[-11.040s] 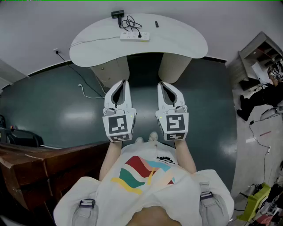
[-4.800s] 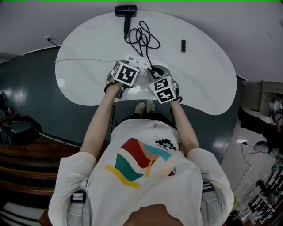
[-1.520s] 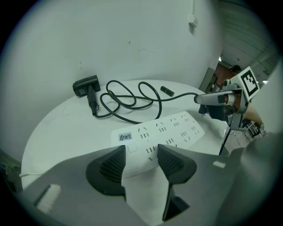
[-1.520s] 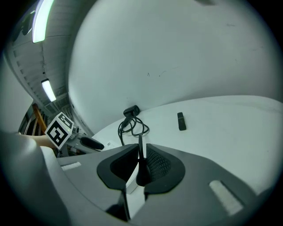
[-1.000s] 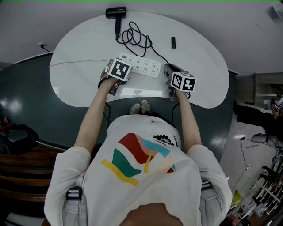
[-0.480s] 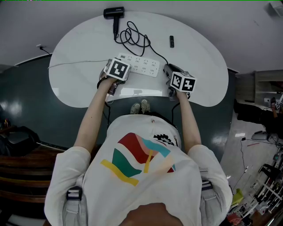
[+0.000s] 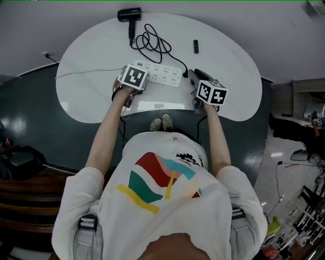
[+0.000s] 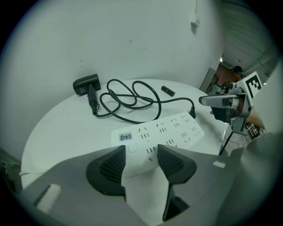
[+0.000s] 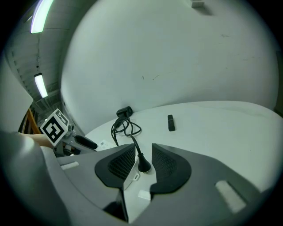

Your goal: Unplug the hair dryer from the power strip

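The black hair dryer (image 7: 129, 14) lies at the far edge of the white table (image 7: 228, 76), its cord (image 7: 152, 43) coiled in front of it. The white power strip (image 7: 162, 75) lies mid-table. My left gripper (image 8: 140, 154) points down at the strip's (image 8: 159, 132) near edge, open, its tips over the strip. The black plug (image 9: 143, 164) stands between the pads of my right gripper (image 9: 143, 156), just off the strip's right end (image 9: 128, 174). The right gripper's jaws are opening and the pads stand clear of the plug. In the head view the plug (image 7: 186, 74) lies beside the right gripper (image 7: 197, 77).
A small black bar-shaped object (image 7: 195, 46) lies far right of the cord. The strip's white cable (image 7: 86, 73) runs off to the table's left edge. A dark floor surrounds the table, and the table's near edge is just below both hands.
The right gripper's jaws have parted round the plug, which now shows by the strip's right end. Both hands have barely shifted.
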A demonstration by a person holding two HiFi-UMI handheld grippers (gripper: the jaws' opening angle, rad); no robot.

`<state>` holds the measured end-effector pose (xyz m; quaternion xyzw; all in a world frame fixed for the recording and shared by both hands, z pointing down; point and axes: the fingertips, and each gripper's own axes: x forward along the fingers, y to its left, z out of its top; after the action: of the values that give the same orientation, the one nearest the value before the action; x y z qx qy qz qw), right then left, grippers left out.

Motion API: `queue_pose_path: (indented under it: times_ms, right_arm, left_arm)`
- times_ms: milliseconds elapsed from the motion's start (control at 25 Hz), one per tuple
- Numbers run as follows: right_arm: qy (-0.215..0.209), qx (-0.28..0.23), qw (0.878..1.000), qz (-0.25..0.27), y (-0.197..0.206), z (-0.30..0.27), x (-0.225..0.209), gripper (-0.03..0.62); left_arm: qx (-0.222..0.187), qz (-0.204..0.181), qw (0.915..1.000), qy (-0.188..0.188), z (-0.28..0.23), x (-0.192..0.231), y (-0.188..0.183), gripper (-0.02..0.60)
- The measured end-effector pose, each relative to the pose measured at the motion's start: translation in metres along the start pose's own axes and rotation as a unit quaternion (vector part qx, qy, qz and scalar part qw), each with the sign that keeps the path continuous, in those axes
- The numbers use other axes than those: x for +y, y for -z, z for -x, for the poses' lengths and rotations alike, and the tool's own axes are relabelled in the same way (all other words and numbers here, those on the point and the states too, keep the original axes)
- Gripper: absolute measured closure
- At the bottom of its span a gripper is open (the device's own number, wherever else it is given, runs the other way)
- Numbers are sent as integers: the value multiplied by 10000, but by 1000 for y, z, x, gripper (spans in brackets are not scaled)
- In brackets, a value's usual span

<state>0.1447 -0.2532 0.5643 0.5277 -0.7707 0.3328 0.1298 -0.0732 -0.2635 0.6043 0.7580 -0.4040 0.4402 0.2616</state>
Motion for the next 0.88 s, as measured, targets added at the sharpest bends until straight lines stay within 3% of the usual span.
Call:
queue_pose_path:
  times_ms: [160, 320, 440, 520, 600, 680, 800, 880]
  right_arm:
    - [-127, -251, 9996, 39, -25, 6, 9, 476]
    - [23, -432, 9984, 361, -52, 12, 21, 474]
    - [489, -552, 9912, 1100, -74, 20, 31, 494]
    - [534, -681, 9844, 1533, -90, 28, 46, 514]
    - [454, -881, 9799, 1733, -106, 38, 62, 520]
    - [363, -1208, 9750, 1828, -123, 51, 78, 519]
    - [21, -1689, 9665, 1933, -145, 71, 104, 523]
    - [-241, -1990, 9606, 1927, -153, 85, 120, 525]
  left_arm:
    - [-619, -266, 9976, -153, 9, 3, -30, 353]
    - [-568, 71, 9983, 89, 19, -12, -32, 354]
    - [-1219, -3, 9925, 8, 52, -17, -70, 366]
    - [-1750, 75, 9845, 63, 80, -25, -93, 397]
    - [-2287, 270, 9731, 89, 107, -31, -107, 426]
    - [-2898, 397, 9563, 38, 134, -36, -116, 428]
    - [-4067, 295, 9129, -183, 177, -44, -130, 419]
    - [-4514, 178, 8916, -320, 200, -51, -133, 419]
